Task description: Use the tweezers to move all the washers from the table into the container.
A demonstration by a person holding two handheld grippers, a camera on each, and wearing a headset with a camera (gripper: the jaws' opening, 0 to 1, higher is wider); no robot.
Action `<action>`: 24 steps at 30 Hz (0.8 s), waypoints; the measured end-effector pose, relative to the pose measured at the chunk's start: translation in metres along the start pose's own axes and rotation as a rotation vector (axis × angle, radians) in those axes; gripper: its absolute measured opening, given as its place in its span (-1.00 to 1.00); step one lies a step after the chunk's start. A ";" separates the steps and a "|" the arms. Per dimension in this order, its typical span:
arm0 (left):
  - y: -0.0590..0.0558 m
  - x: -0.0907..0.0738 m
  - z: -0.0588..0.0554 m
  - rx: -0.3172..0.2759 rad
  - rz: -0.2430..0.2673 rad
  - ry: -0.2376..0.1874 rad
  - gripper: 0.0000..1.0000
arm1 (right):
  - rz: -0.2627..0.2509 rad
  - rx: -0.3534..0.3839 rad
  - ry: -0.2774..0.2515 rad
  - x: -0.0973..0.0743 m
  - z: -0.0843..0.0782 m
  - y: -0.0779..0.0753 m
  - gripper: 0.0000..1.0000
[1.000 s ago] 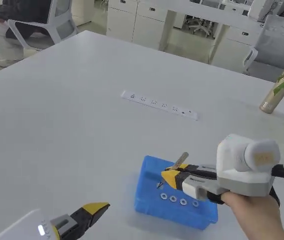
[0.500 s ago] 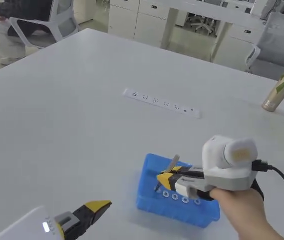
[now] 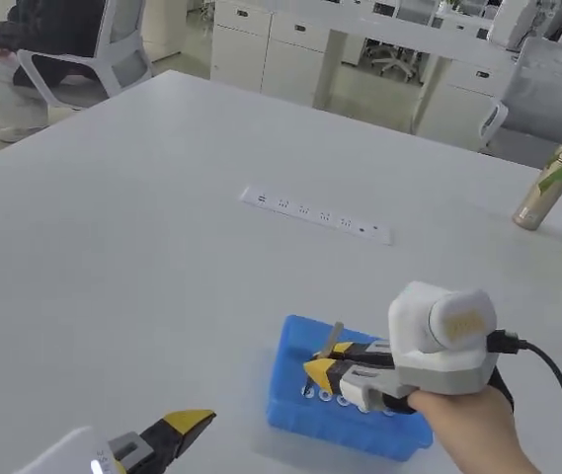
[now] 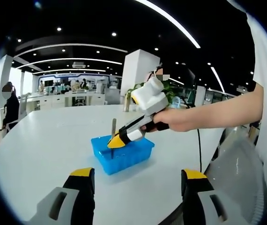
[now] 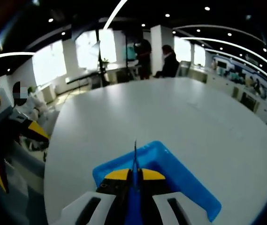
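1. Table (image 3: 162,247): one broad, smooth, matt white top.
2. Container (image 3: 290,405): one shallow rectangular tray of blue plastic with low walls. It sits on the table near the edge closest to the person. It also shows in the left gripper view (image 4: 124,157) and the right gripper view (image 5: 189,187).
3. Washers (image 3: 326,397): small flat silver rings lying in a row on the container floor. The right gripper covers part of the row, so an exact count cannot be given.
4. Tweezers (image 3: 332,339): one pair, thin grey metal. The upper end stands above the jaws and the fine points reach down into the container. Whether the points touch a washer cannot be told. The blade shows edge-on in the right gripper view (image 5: 134,152).
5. Right gripper (image 3: 312,373): white body with yellow-tipped black jaws, held in a hand over the container. Its jaws are pressed together on the tweezers.
6. Left gripper (image 4: 137,172): same build, held low and to the left of the container, well apart from it (image 3: 190,425). Its two jaws stand wide apart with nothing between them.
7. Power strip (image 3: 315,214): one long, flat, white strip lying mid-table.
8. Bottle (image 3: 537,193): one slim, gold-coloured bottle with a metallic look, upright at the far right.
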State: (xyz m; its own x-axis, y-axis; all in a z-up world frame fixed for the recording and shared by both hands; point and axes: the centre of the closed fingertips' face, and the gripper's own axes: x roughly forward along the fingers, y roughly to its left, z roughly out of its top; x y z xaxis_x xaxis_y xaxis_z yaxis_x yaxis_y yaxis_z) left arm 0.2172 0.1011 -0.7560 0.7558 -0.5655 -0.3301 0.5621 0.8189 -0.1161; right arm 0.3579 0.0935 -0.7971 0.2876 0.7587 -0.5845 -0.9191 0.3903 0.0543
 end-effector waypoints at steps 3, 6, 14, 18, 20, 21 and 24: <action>0.001 -0.001 -0.001 0.005 0.004 0.007 0.50 | -0.005 -0.008 -0.038 -0.011 0.011 0.005 -0.93; 0.000 0.000 -0.004 0.008 -0.004 0.022 0.50 | -0.008 -0.028 -0.078 -0.028 0.021 0.012 -0.93; -0.004 0.000 -0.010 -0.009 -0.048 0.063 0.44 | -0.046 -0.059 -0.063 -0.072 0.014 0.035 -0.93; -0.003 -0.001 -0.008 -0.032 -0.054 0.054 0.39 | -0.032 -0.028 -0.067 -0.086 0.002 0.053 -0.93; 0.000 -0.001 -0.011 -0.030 -0.053 0.067 0.36 | -0.038 -0.034 -0.052 -0.091 -0.004 0.059 -0.93; 0.000 -0.001 -0.011 -0.032 -0.057 0.069 0.35 | -0.037 -0.037 -0.044 -0.093 -0.007 0.062 -0.93; -0.003 -0.002 -0.009 -0.029 -0.078 0.066 0.31 | -0.030 -0.035 -0.031 -0.097 -0.016 0.068 -0.93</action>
State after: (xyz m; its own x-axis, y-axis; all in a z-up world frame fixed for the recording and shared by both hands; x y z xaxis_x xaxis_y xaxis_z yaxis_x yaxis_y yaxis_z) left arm 0.2110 0.1000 -0.7635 0.6860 -0.6206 -0.3797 0.6076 0.7758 -0.1701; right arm 0.2634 0.0375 -0.7497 0.3232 0.7631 -0.5598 -0.9186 0.3951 0.0083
